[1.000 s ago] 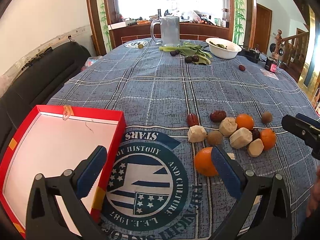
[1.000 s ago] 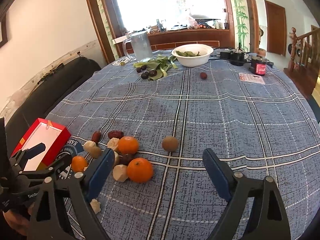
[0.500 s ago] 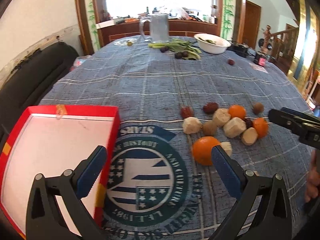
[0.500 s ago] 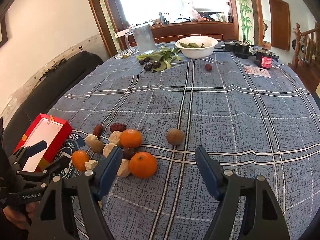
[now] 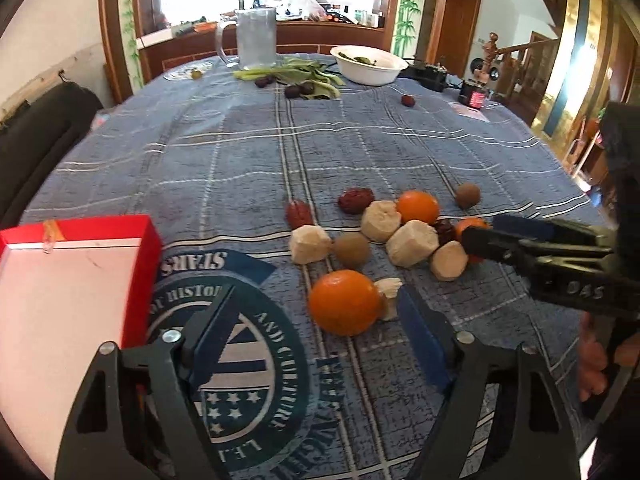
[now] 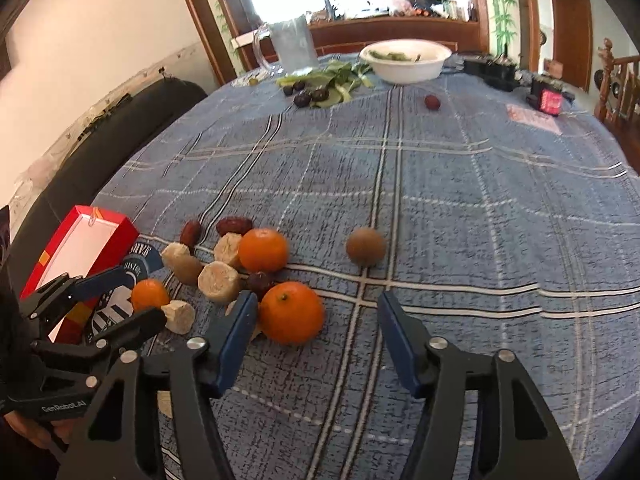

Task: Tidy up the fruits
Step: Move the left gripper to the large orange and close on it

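A pile of oranges, red dates, beige chunks and brown round fruit lies on the blue checked tablecloth (image 5: 360,140). My left gripper (image 5: 316,300) points down at the nearest orange (image 5: 344,308). Its jaws are closing with the orange just ahead between the tips, and the pads do not touch it. My right gripper (image 6: 316,304) is also closing, around another orange (image 6: 292,312) that sits close to its left finger, not pressed. The red box (image 5: 148,248) with a white inside lies at the left.
A glass mug (image 5: 256,38), green leaves (image 5: 304,76) with dark fruit, a white bowl (image 5: 370,65) and a lone red date (image 5: 408,100) stand at the far side. A dark sofa (image 5: 40,140) runs along the left. A lone brown fruit (image 6: 366,246) lies apart.
Both grippers' jaws have narrowed. The left gripper turned right, bringing its orange between the tips. The right gripper sank towards its orange, now between its fingers.
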Tool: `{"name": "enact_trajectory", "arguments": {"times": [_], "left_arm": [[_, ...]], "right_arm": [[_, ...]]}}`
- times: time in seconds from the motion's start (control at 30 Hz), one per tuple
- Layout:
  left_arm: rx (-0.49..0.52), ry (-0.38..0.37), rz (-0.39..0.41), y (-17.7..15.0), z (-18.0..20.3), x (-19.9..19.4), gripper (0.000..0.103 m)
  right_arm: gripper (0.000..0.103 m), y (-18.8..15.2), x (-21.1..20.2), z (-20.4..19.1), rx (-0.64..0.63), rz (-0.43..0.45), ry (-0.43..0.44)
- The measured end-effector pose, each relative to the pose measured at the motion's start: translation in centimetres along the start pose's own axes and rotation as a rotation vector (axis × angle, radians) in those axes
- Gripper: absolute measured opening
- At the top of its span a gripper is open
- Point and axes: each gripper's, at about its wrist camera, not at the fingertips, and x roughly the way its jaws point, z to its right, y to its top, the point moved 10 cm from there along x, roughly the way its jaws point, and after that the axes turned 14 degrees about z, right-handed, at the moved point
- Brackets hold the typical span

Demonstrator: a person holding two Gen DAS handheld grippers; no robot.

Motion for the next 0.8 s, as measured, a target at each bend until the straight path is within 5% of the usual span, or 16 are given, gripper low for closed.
{"name": "enact_trajectory", "arguments": {"times": [0.4, 0.43, 0.8], "left_arm": [[-0.044, -0.152, -0.051, -0.7, 2.1, 0.5, 0.057], [-0.046, -0.158, -0.051, -0.7, 2.2, 0.4, 0.056], [-0.027, -0.141, -0.028, 0.0, 1.4, -0.1, 0.045]], "right_arm": [[0.045, -0.2, 0.3, 0.1, 0.136, -0.037, 0.103], [0.038, -0.2, 0.3, 0.1, 0.142, -0.037, 0.111], [0.032, 0.1, 0.2, 0.3, 0.141, -0.013, 0.091]]}}
